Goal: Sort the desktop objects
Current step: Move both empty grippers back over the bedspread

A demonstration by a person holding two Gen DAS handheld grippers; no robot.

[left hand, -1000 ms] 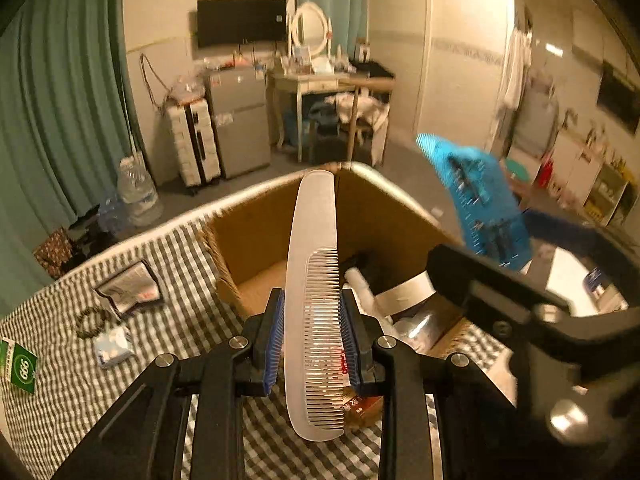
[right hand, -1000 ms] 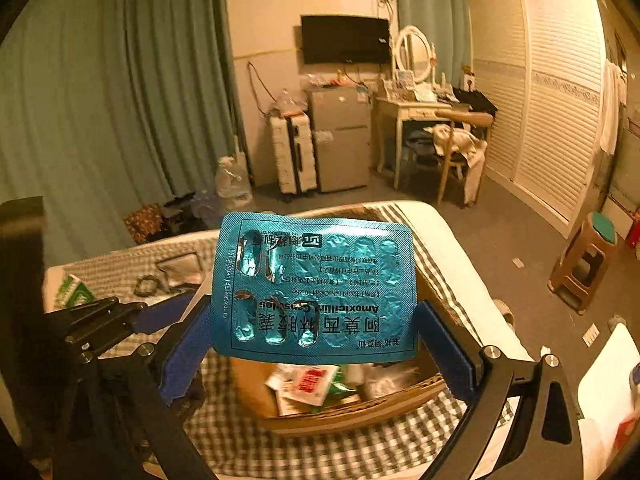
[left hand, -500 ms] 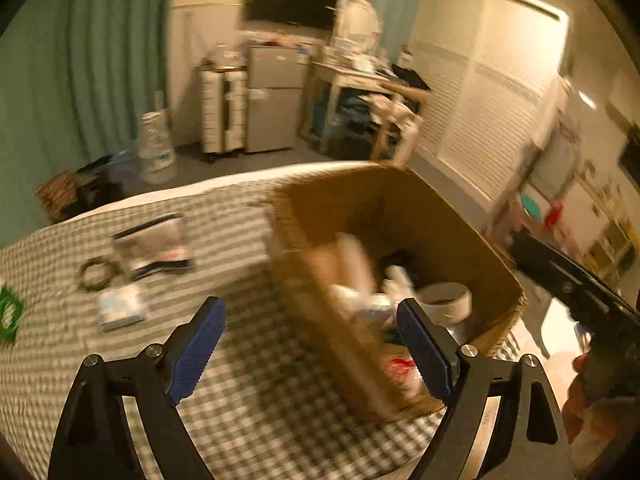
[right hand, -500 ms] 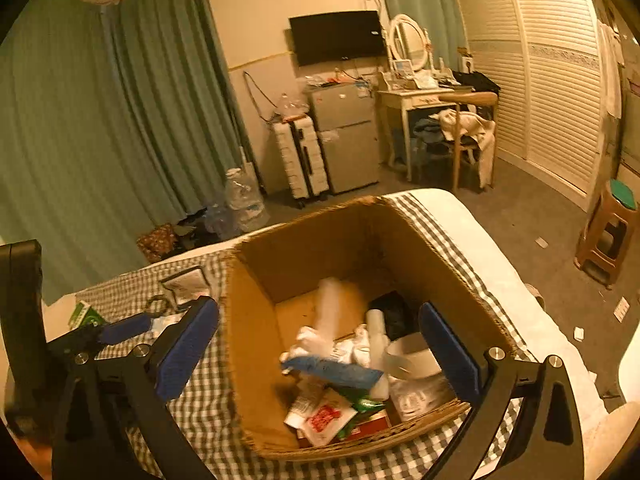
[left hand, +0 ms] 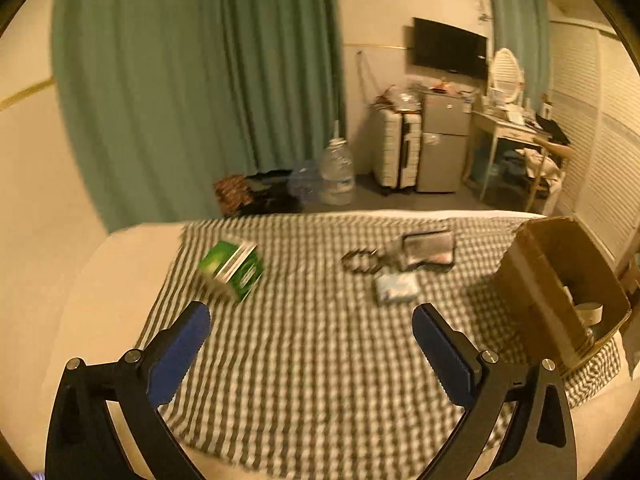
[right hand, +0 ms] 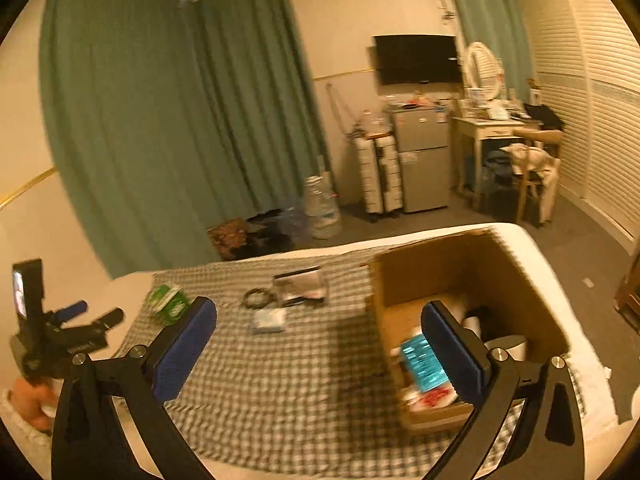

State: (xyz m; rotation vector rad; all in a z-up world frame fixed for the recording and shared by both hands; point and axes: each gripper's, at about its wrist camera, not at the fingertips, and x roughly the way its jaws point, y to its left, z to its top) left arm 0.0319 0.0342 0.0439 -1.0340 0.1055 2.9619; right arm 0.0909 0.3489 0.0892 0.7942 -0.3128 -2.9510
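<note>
In the left wrist view, a broad stretch of bare checked cloth (left hand: 304, 360) fills the lower middle of the frame, and nothing lies between the opening left tongs (left hand: 310, 344). A green box (left hand: 232, 270) sits at centre left, just beyond the left pad. A dark ring (left hand: 358, 261), a clear pouch (left hand: 424, 249) and a small pale packet (left hand: 397, 288) cluster at centre right, close together. The cardboard box (left hand: 556, 292) stands as a tall wall at the right edge. In the right wrist view, the right tongs (right hand: 318, 334) stand wide and empty, the right pad over the carton's open top, which is crowded with items, a blue blister pack (right hand: 423, 362) among them.
</note>
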